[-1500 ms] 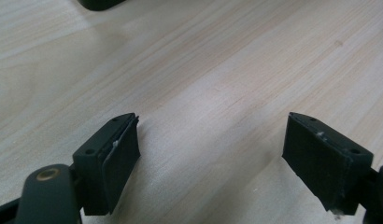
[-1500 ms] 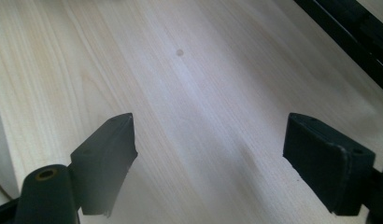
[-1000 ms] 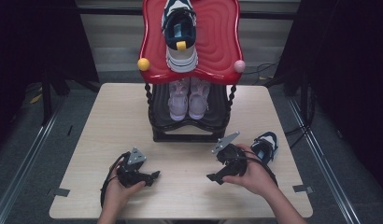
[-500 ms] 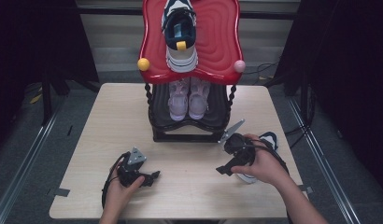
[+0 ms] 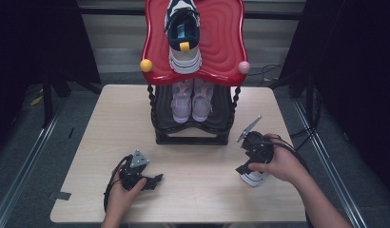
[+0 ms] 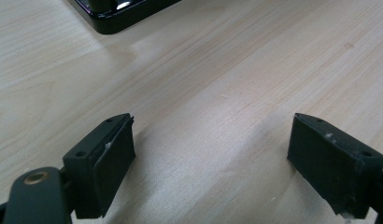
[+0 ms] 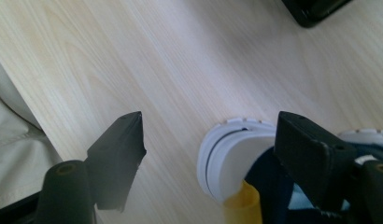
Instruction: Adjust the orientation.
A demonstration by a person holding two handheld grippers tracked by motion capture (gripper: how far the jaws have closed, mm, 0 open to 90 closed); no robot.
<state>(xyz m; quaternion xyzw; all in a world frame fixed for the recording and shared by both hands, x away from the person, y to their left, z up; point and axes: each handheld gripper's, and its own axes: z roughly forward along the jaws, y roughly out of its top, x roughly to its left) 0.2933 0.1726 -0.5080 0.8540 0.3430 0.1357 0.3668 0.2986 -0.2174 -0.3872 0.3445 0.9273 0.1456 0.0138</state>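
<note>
Two-tier shoe rack [image 5: 193, 135], one navy sneaker [image 5: 183, 40] on top, two pink shoes [image 5: 192, 100] below, one sneaker [image 7: 236, 161] on table between spread right gripper [image 7: 208, 154] jaws, left gripper [image 6: 213, 154] wide, empty.

A pale wooden desk [image 5: 88, 137] carries a black two-tier rack [image 5: 193, 135] at its far middle, ahead of both grippers. The left gripper [image 5: 152, 179] rests on the desk near the front edge, its jaws spread wide over bare wood. Beneath the right gripper [image 5: 244, 167], a white-soled sneaker [image 5: 254, 177] lies on the desk, its heel between that gripper's parted jaws.
</note>
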